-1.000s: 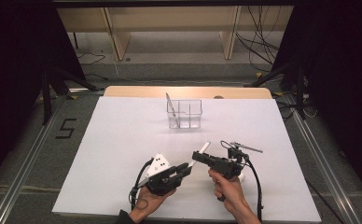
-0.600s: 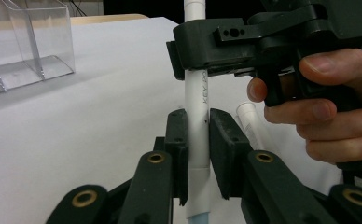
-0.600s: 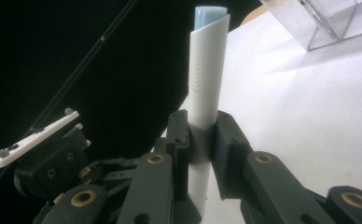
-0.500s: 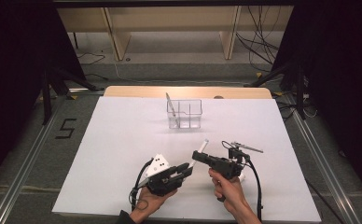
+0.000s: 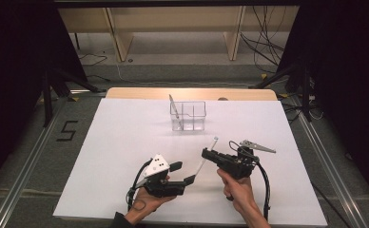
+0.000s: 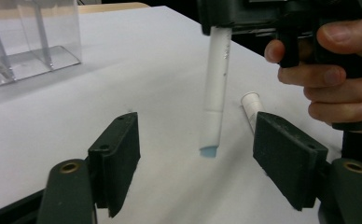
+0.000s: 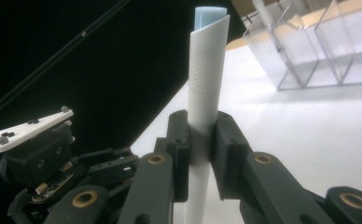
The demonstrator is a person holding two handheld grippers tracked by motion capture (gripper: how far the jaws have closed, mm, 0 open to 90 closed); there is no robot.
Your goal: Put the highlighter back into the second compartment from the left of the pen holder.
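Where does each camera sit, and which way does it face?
High view: above the person's side, facing forward and down on the table; both hands and grippers show.
Left gripper view: looks along open jaws at the white pen.
Right gripper view: looks along jaws shut on that pen.
All share the clear organizer.

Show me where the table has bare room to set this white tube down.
The table is bare on its whole left half and in the band between the clear organizer and the claws. It is crowded near the front edge, where the left claw and right claw, holding the white tube, sit close together.
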